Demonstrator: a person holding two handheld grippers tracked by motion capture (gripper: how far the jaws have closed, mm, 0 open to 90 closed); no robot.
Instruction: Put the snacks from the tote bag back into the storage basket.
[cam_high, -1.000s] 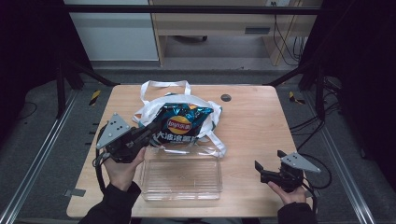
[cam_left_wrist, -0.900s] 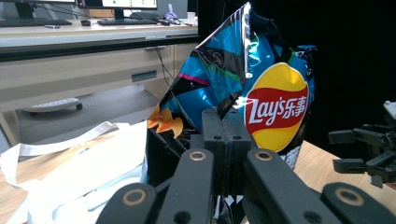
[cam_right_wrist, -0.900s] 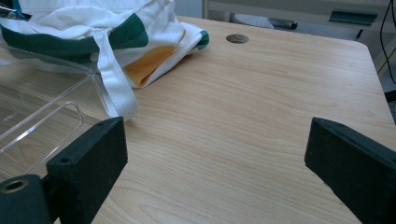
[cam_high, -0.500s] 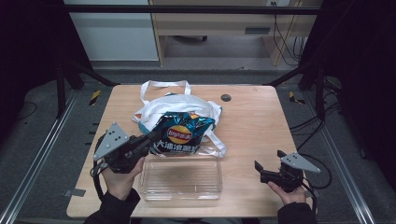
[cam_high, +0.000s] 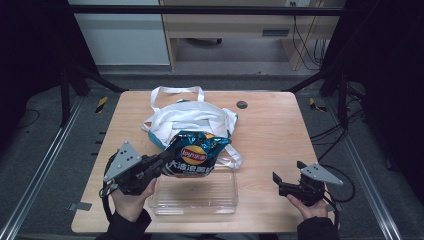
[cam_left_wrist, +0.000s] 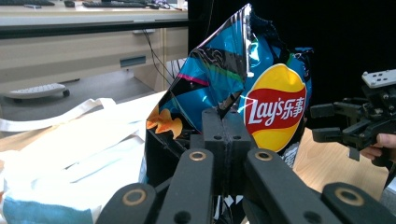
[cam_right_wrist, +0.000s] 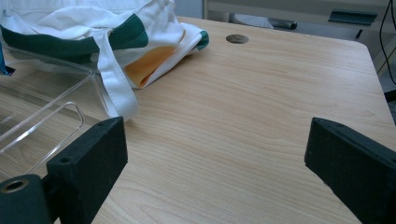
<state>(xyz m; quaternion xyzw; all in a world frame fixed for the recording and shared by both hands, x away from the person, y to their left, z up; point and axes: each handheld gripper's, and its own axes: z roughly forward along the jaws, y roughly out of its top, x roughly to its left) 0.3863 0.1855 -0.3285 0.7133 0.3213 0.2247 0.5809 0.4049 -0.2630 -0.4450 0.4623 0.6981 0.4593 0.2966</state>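
- The Lay's crisp bag (cam_high: 194, 155) should handle light, crinkly and slippery, its contents fragile (best pinched at a seam edge).
- The left hand-held gripper (cam_left_wrist: 223, 122) is clamped on the bag's edge, holding it above the clear plastic tray (cam_high: 195, 194), beside the white tote bag (cam_high: 187, 117).
- The right hand-held gripper (cam_high: 280, 182) stands wide open, empty, over the desk (cam_high: 270, 130).
- Count: one crisp bag, one tray, one tote, two grippers.

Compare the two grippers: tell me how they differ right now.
The left gripper has its jaws shut on the edge of the chip bag; the right gripper has its jaws wide apart with nothing between them. The left one holds the bag above the clear tray; the right one sits apart from both, over bare table. Both are black, two-jawed, hand-held, with a grey plate on top.
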